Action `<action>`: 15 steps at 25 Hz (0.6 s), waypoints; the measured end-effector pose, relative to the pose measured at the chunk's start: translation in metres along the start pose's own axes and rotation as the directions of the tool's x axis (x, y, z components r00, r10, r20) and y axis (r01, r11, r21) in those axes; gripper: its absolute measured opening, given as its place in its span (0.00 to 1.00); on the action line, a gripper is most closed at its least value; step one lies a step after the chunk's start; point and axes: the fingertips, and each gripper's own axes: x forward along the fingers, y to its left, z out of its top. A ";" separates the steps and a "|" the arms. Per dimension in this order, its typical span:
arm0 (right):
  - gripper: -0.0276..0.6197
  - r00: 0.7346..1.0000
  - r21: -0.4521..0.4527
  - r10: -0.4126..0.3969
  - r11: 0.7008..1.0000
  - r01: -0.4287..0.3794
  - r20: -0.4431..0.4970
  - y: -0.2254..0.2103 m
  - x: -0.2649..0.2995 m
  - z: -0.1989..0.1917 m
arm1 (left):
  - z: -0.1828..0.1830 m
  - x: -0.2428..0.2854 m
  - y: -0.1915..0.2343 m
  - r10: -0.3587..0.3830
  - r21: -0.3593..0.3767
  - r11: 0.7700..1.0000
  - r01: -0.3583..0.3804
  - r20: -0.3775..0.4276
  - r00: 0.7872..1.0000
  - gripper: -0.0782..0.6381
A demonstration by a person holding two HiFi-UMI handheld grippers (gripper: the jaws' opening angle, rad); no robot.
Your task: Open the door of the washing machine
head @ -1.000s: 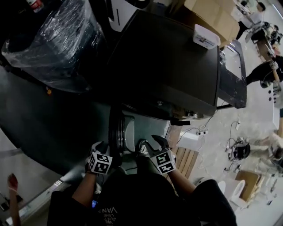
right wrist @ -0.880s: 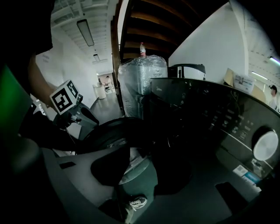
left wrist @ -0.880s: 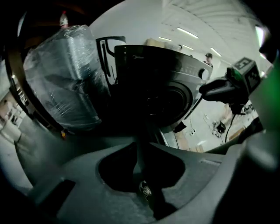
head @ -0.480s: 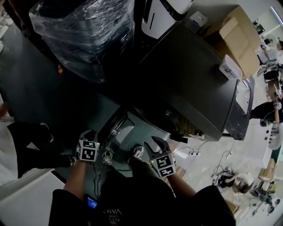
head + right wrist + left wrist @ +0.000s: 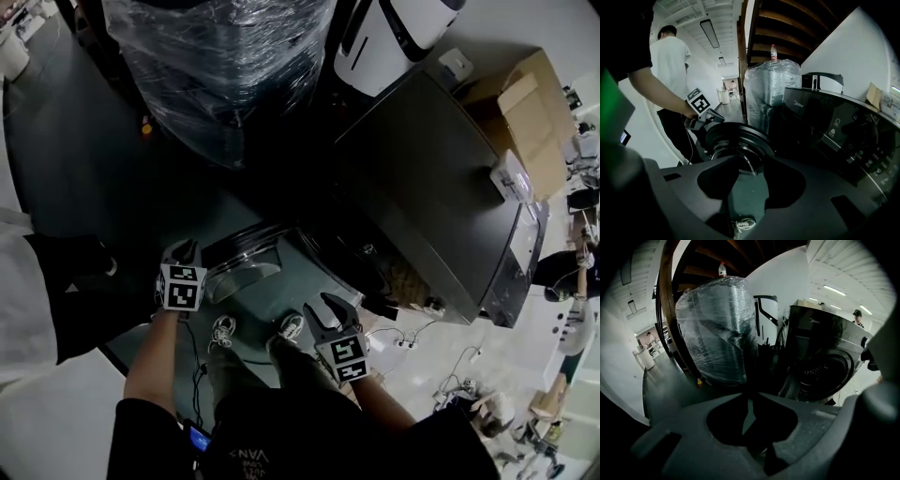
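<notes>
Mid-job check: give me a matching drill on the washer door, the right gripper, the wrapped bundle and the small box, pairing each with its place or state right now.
Things:
A. door
B. right gripper
C. wrapped bundle
D. small box

Places and states:
1. white, sitting on top of the washer
2. covered in clear film
3. swung open
4. jaws apart, nothing between them

Pairs: A-3, B-4, C-2, D-1
</notes>
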 end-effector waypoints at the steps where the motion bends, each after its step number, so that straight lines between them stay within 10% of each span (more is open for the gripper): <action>1: 0.30 1.000 -0.002 0.004 1.000 -0.004 -0.001 0.002 0.002 0.001 | 0.003 0.003 0.004 0.006 -0.001 1.000 -0.006 0.007 1.000 0.18; 15: 0.30 0.999 -0.019 -0.016 1.000 0.015 -0.029 -0.012 0.010 -0.008 | 0.072 0.054 0.047 0.081 0.089 0.992 -0.092 0.115 0.990 0.16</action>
